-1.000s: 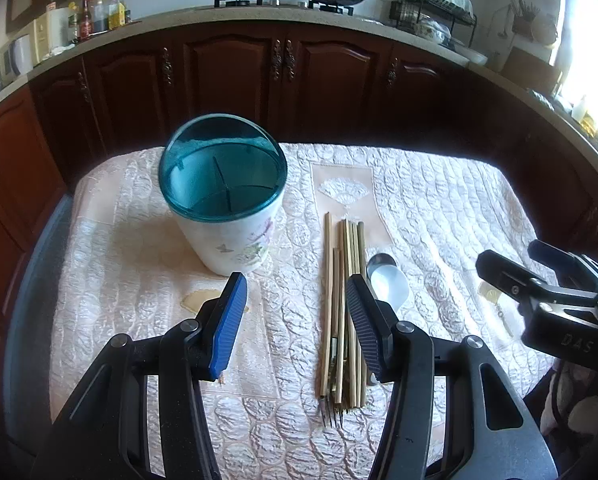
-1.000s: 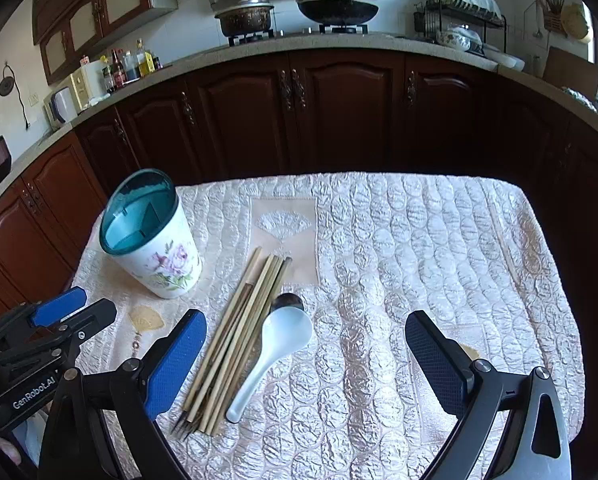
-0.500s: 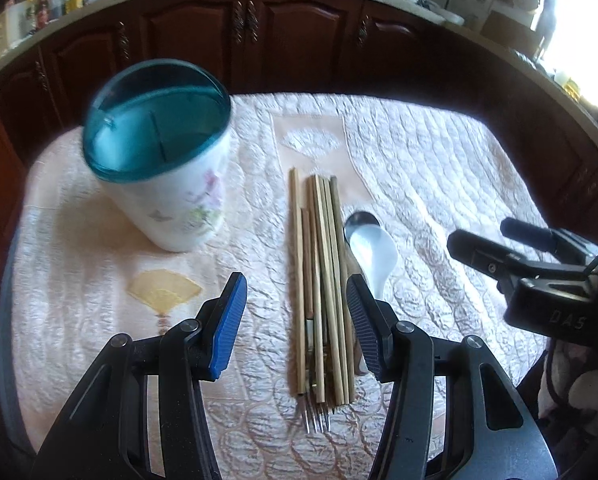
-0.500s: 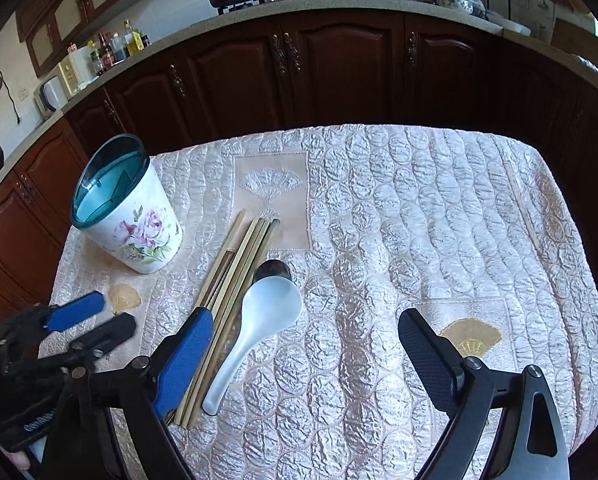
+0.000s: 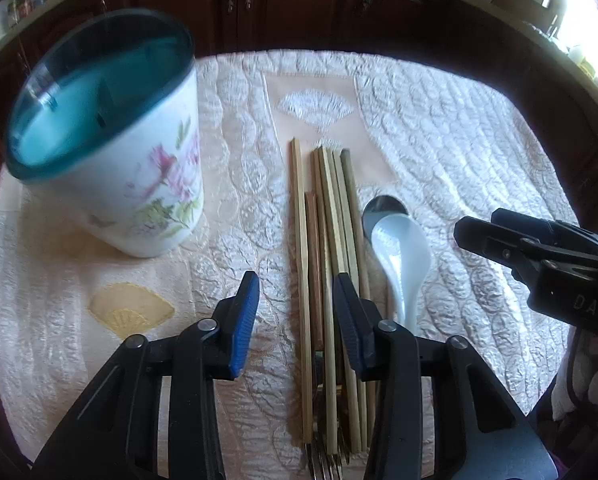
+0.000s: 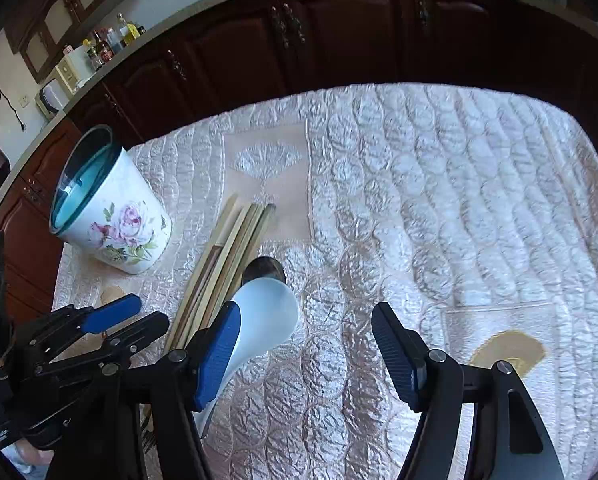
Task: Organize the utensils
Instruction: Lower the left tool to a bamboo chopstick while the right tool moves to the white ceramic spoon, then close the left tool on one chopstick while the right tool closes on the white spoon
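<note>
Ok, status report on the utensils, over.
Left gripper and right gripper open, jaws just narrowing, nothing held. Chopsticks, white spoon on cloth. Holder upright, way clear.

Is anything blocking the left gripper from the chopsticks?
Nothing visible. The left gripper hangs right over the chopsticks, its jaws just narrowed but clamping nothing; the holder and white spoon sit off to either side.
</note>
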### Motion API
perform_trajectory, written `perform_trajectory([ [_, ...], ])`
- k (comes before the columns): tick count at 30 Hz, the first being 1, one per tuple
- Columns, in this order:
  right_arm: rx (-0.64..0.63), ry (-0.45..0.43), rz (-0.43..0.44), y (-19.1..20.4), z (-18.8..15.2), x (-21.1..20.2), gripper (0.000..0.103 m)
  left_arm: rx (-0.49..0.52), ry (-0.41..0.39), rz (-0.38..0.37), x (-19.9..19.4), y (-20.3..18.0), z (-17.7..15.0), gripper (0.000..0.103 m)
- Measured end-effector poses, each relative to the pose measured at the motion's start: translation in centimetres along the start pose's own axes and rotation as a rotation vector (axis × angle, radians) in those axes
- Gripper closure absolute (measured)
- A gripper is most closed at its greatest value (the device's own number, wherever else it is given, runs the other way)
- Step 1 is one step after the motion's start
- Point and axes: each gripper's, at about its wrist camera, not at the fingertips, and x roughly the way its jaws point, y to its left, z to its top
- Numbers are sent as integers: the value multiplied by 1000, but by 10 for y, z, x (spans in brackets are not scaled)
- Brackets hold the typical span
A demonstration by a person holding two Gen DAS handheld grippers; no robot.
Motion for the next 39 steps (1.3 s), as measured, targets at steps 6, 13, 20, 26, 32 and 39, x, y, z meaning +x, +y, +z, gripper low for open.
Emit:
perform_trajectory([
  [6,14,22,5,-3,-2,12,36,0,51,-23,20,-4,1,66],
  [13,11,24,4,-4,-2,13,36,-69,63,-123,25,11,-3,87],
  [20,-11,30,19,2,-3,12,36,-102,57,-121,7,28,-21,93],
  [26,-17,26,22,7,-4,9,37,-110,89,-116,-15,45,-56,93],
  [32,-10,34,35,6,-7,6,37,-53,127,-85,-33,45,-80,94],
  [39,13,42,53,6,-6,8,37,-66,63,-79,-40,50,-55,92],
])
